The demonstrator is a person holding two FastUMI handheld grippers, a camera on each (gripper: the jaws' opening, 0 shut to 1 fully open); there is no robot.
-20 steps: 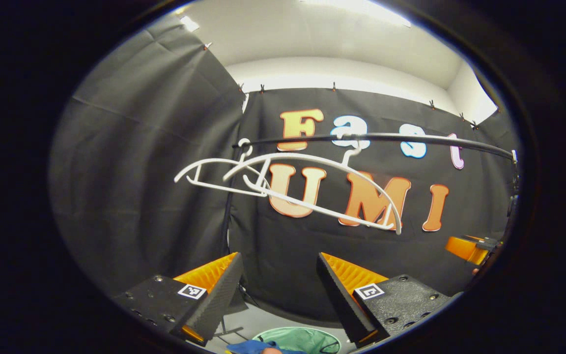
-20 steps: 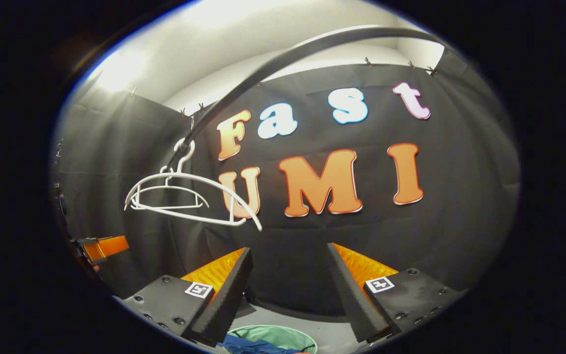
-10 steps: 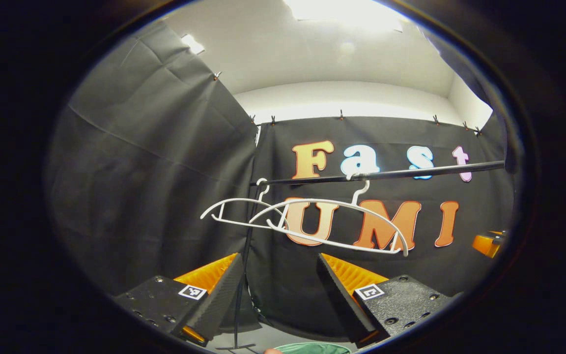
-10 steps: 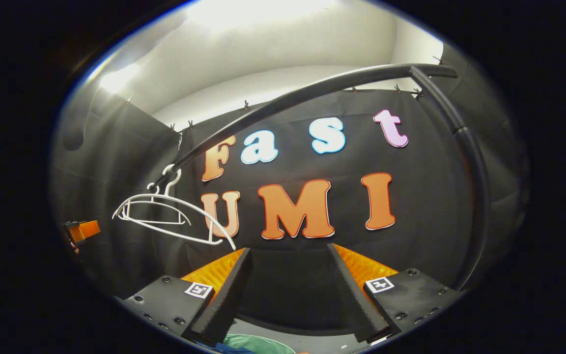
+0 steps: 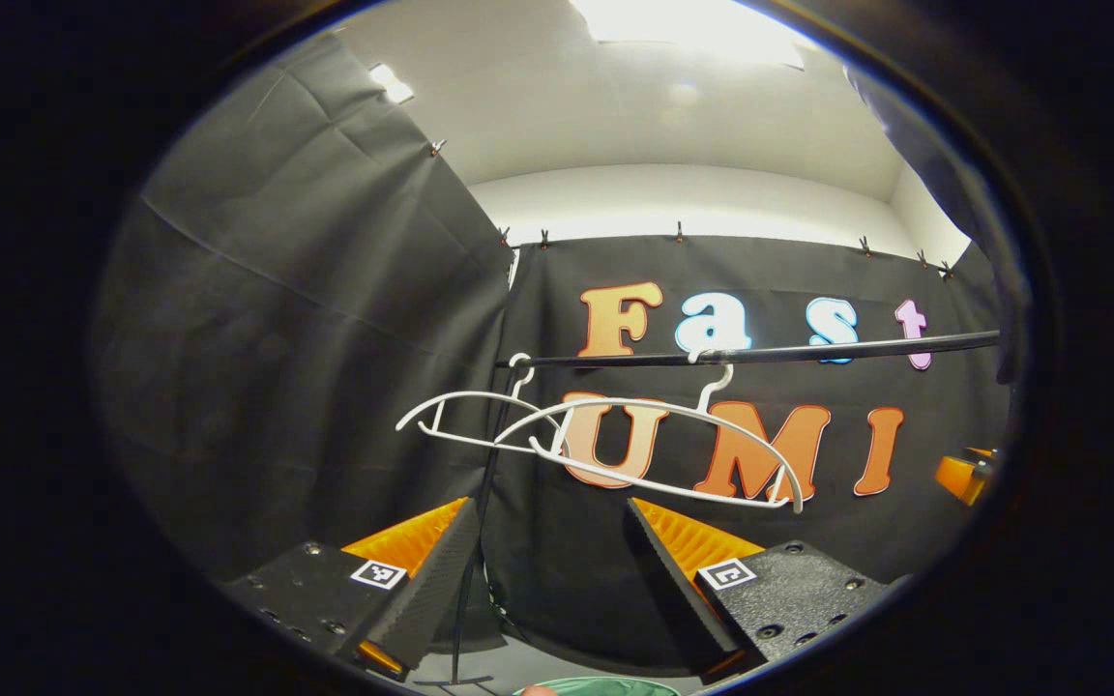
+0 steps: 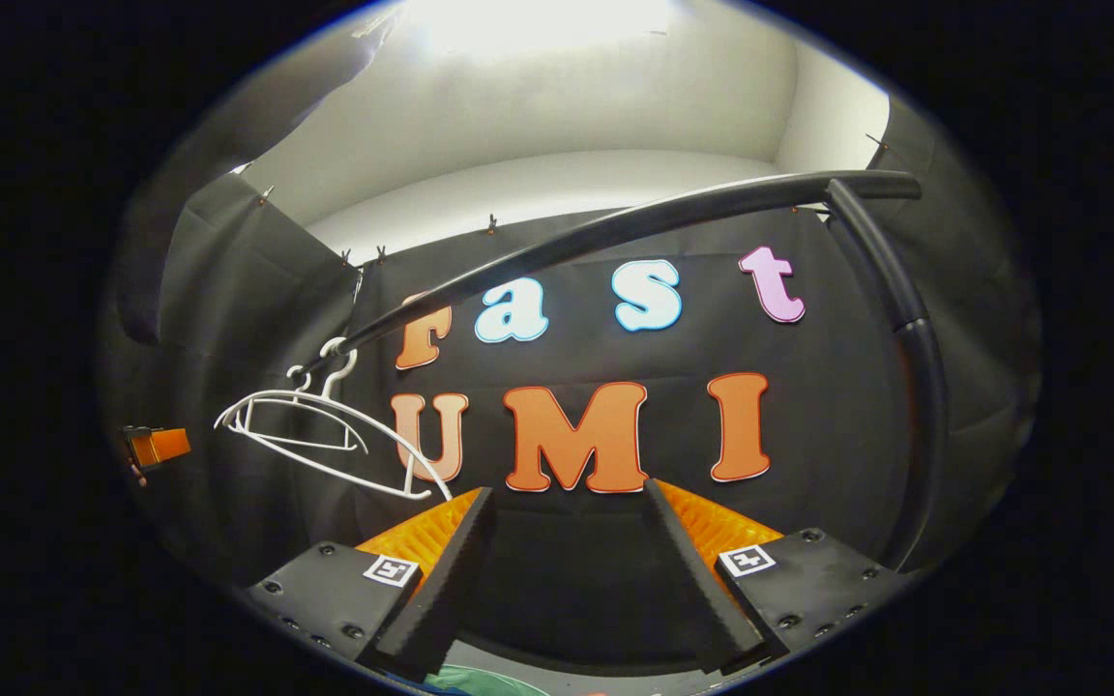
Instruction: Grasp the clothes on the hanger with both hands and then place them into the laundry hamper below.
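Note:
Two bare white hangers hang on a black rail [image 5: 789, 352]; the nearer hanger [image 5: 659, 400] is ahead of my left gripper [image 5: 552, 565], and the farther hanger [image 5: 465, 394] is to its left. My left gripper is open with nothing between its fingers. My right gripper [image 6: 567, 565] is likewise open and holds nothing, and the hangers [image 6: 286, 394] are up to its left. A sliver of the green laundry hamper [image 5: 605, 685] peeks in at the bottom edge of the left gripper view, and the hamper [image 6: 480, 682] also shows below the right gripper's fingers.
The rail [image 6: 615, 224] curves overhead and bends down into a post [image 6: 926, 387] on the right. A thin black stand pole [image 5: 475, 561] drops from the rail's left end. The right gripper [image 5: 963, 476] and the left gripper [image 6: 156, 447] are off to the sides.
Both views have tilted upward. The hangers and rail sit lower in frame, and the hamper with the blue cloth in it has slid almost out at the bottom. Both grippers stay open.

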